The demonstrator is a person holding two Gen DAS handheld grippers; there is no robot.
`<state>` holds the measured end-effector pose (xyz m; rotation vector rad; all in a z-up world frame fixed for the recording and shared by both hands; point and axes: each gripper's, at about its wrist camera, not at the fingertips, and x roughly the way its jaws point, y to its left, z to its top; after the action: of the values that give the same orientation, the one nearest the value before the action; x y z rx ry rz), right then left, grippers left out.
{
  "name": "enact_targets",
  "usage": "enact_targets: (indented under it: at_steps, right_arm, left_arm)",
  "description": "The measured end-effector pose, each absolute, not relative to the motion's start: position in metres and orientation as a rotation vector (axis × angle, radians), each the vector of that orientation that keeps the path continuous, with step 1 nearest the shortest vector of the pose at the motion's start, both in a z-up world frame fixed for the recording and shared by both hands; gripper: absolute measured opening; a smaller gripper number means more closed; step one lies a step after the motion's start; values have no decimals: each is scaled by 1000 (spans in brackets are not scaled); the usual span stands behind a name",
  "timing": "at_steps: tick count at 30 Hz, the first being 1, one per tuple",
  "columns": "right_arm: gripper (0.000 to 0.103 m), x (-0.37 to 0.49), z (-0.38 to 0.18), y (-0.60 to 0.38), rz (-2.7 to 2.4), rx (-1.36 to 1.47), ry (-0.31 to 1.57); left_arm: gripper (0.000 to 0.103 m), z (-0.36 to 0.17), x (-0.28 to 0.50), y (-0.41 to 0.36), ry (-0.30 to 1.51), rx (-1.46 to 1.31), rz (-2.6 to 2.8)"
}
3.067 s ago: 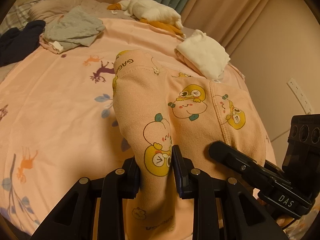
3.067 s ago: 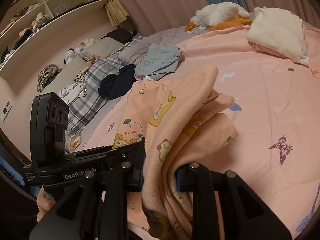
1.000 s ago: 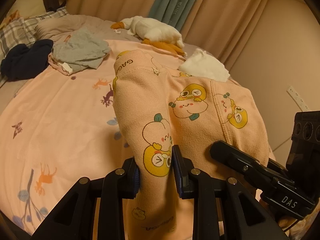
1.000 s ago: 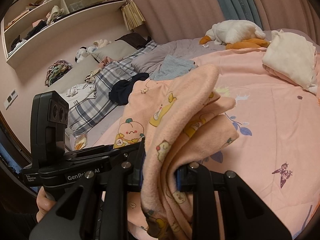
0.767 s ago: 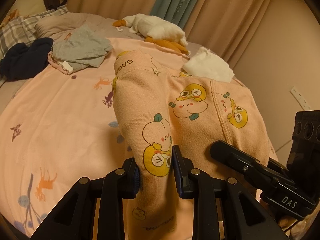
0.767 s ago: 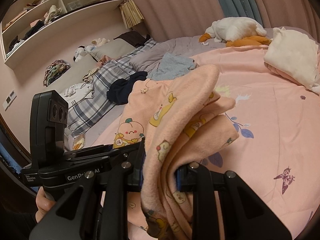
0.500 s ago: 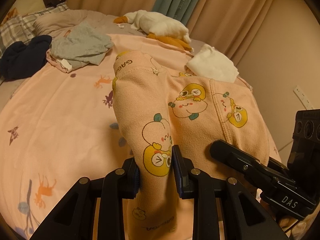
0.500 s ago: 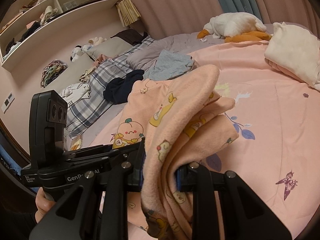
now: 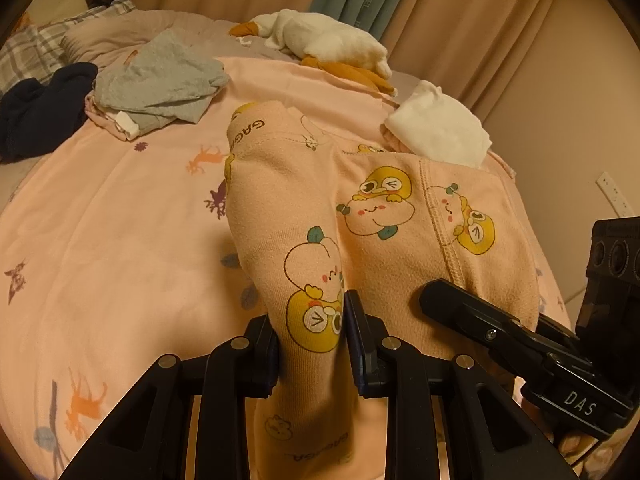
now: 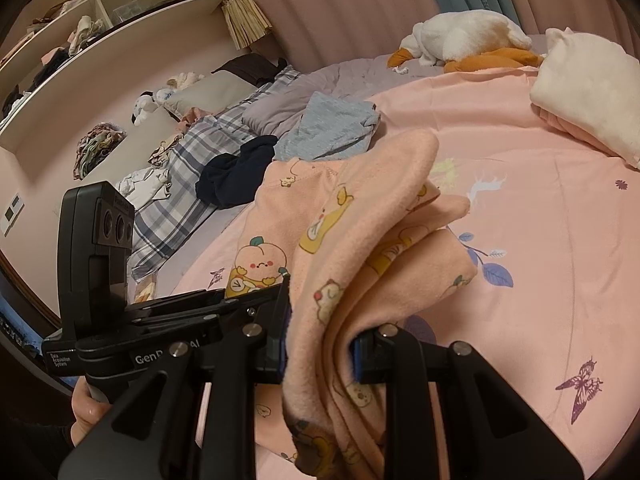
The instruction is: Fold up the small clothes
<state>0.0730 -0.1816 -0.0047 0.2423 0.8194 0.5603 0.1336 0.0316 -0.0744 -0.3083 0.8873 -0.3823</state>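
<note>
Peach cartoon-print pants (image 9: 372, 216) hang between both tools above the pink bed sheet (image 9: 120, 240). Left hand-held gripper (image 9: 312, 344) pinches one bunched edge tightly; right hand-held gripper (image 10: 320, 344) clamps several folded layers. Folded white cloth (image 9: 438, 126) lies beyond.

Peach garment (image 9: 384, 216) with yellow cartoon prints – pink bedsheet (image 9: 120, 232), perhaps deer-patterned.
</note>
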Motion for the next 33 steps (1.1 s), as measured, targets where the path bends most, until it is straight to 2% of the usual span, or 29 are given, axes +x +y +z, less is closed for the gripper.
enact_targets:
  at_steps: [33]
  right_arm:
    - [23,121,-42,-175,524,280,881]
  left_arm:
    - [26,-93,167,21,946,-294,-355]
